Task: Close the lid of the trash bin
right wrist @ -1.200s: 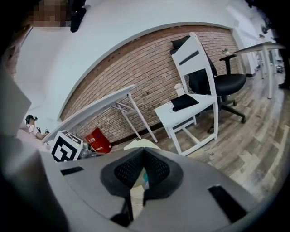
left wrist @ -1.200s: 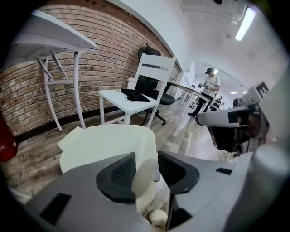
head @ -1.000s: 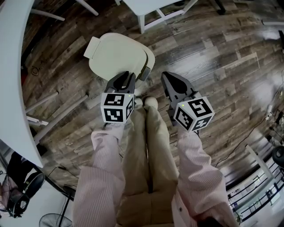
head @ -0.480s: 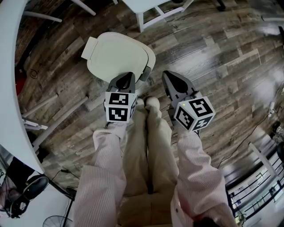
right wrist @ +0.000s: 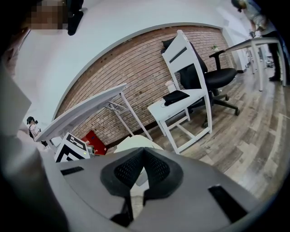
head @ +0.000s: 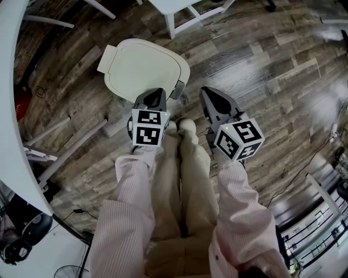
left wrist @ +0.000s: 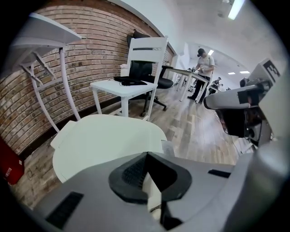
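Observation:
The trash bin's cream lid (head: 141,68) lies flat over the bin on the wooden floor, just ahead of my feet. In the head view my left gripper (head: 154,93) is shut, its tips over the lid's near edge; whether they touch it I cannot tell. The left gripper view has the lid (left wrist: 104,140) spread wide right beyond the closed left gripper (left wrist: 146,155). My right gripper (head: 208,92) is shut and holds nothing, to the right of the bin and apart from it. In the right gripper view, a slice of lid (right wrist: 136,142) peeks over the right gripper (right wrist: 144,149).
A white side table (head: 185,13) stands just beyond the bin, with a chair (left wrist: 147,59) behind it. A curved white tabletop (head: 8,108) and its slanted legs (head: 70,146) fill the left. A brick wall (left wrist: 81,59) runs behind. A person (left wrist: 206,72) stands far off.
My left gripper has sunk a little toward the lid's near edge and its jaws have come together. The right gripper has stayed where it was.

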The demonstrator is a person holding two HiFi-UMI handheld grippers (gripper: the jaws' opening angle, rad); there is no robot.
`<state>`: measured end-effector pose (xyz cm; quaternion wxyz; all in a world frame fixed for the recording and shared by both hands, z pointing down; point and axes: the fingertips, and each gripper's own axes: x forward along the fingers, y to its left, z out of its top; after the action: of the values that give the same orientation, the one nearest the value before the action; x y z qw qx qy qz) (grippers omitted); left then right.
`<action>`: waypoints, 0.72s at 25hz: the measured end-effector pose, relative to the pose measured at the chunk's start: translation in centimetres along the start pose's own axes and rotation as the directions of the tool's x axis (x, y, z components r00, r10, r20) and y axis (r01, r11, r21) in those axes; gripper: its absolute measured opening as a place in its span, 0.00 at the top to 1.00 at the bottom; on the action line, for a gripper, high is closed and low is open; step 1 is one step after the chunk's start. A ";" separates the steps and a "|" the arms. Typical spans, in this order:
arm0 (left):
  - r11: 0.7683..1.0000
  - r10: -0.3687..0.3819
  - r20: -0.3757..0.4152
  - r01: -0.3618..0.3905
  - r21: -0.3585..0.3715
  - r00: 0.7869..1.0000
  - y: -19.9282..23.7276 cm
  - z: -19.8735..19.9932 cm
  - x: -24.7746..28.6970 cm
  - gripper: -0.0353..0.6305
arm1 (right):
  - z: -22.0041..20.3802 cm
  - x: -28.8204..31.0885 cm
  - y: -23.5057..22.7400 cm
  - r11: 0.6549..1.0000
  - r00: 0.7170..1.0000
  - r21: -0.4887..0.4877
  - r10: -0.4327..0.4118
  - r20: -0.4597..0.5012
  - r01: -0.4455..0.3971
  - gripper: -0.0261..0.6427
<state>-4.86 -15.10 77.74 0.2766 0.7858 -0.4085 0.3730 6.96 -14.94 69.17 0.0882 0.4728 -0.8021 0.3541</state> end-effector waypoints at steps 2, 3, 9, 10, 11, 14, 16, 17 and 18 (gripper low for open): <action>1.000 0.003 -0.014 -0.003 0.019 1.000 0.0 -0.1 0.2 0.96 | -0.2 0.0 -0.1 1.000 1.000 0.001 -0.001 -0.001 0.001 0.96; 1.000 0.005 -0.015 -0.005 0.024 1.000 0.0 -0.1 0.2 0.96 | -0.2 0.0 -0.2 1.000 1.000 0.002 -0.003 0.000 0.003 0.96; 0.999 0.010 -0.012 -0.009 0.032 1.000 -0.1 -0.2 0.3 0.96 | -0.4 -0.1 -0.2 1.000 1.000 0.011 -0.005 0.007 0.005 0.96; 0.999 0.009 -0.015 -0.009 0.040 1.000 -0.1 -0.2 0.3 0.96 | -0.5 -0.1 -0.2 1.000 1.000 0.013 -0.005 0.007 0.005 0.96; 0.999 0.009 -0.018 -0.009 0.049 1.000 -0.1 -0.2 0.4 0.96 | -0.5 -0.1 -0.3 1.000 1.000 0.015 -0.005 0.008 0.005 0.96; 0.997 0.012 -0.034 -0.010 0.075 0.999 0.0 -0.2 0.5 0.96 | -0.7 0.0 -0.3 1.000 1.000 0.020 -0.005 0.008 0.005 0.96; 0.996 0.015 -0.043 -0.011 0.088 0.999 0.0 -0.4 0.8 0.96 | -0.8 0.0 -0.2 1.000 1.000 0.021 -0.005 0.007 0.005 0.96; 0.996 0.016 -0.048 -0.012 0.090 0.999 0.0 -0.5 0.9 0.96 | -0.8 0.0 -0.3 1.000 1.000 0.021 -0.005 0.007 0.005 0.96; 0.996 0.017 -0.051 -0.013 0.089 0.999 0.0 -0.6 0.9 0.96 | -0.7 0.0 -0.3 1.000 1.000 0.021 -0.006 0.008 0.006 0.96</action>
<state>-4.69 -15.07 78.80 0.2491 0.7842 -0.3901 0.4132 7.08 -14.53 69.85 0.0810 0.4773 -0.7972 0.3605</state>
